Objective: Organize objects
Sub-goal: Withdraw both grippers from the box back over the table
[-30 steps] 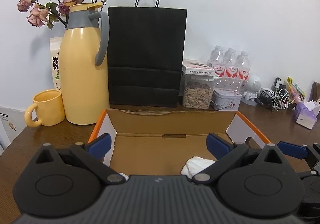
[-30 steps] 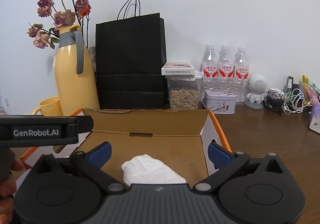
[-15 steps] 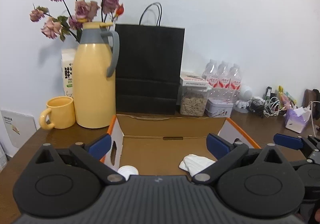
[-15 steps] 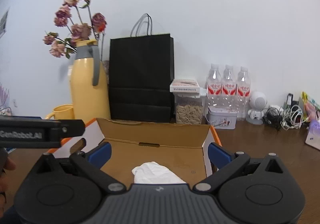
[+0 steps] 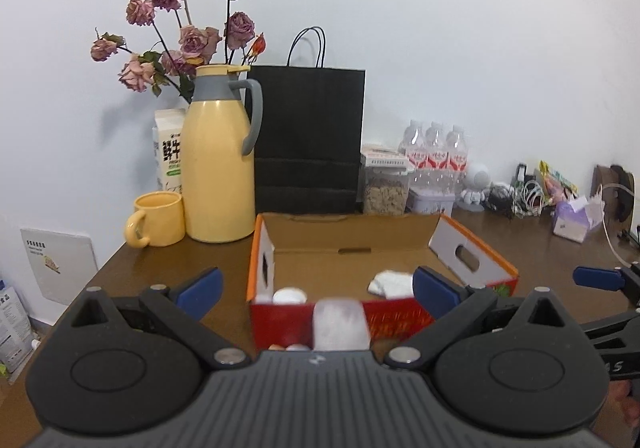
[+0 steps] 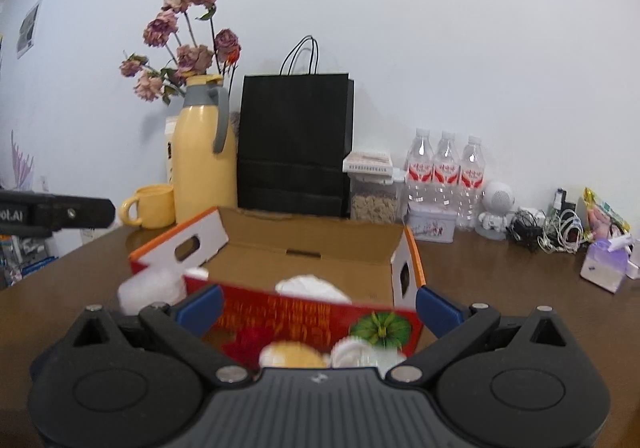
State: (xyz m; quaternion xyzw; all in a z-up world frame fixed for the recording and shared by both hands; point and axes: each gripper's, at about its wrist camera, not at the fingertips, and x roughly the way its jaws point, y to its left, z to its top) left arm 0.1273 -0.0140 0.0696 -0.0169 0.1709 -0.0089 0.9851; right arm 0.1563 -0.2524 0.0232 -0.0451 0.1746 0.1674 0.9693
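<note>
Both grippers are mine: left gripper (image 5: 315, 284) has its blue-tipped fingers spread wide with nothing between them, right gripper (image 6: 318, 302) the same — empty, fingers apart. Each hovers just in front of the open cardboard box with orange edges and a red printed front (image 5: 400, 316), which sits on the dark brown wooden table (image 5: 168, 268).

Inside the box: a crumpled white cloth or tissue (image 5: 390, 283) toward the right, a small round white lid-like item (image 5: 289, 295) at the left corner. Blurred white piece at the front wall in the left view (image 5: 340, 324) — cannot tell what it is. In the right view, a blurred white crinkly lump (image 6: 152, 288) lies just outside the box's left flap, and blurry yellow (image 6: 292, 356) and white round things (image 6: 360, 354) sit close to the camera; too soft to name.

Behind the box: tall yellow thermos jug with grey handle (image 5: 222, 164), yellow ceramic mug (image 5: 158, 219) beside it, white milk carton (image 5: 168, 152) and dried pink roses (image 5: 180, 36) behind. Black paper shopping bag (image 5: 308, 140) stands against the wall. Right of it: clear container of seeds (image 5: 386, 190), small tin (image 5: 432, 202), three water bottles (image 5: 438, 156), white toy robot (image 5: 476, 188), tangled cables (image 5: 520, 196), purple tissue pack (image 5: 572, 222).
</note>
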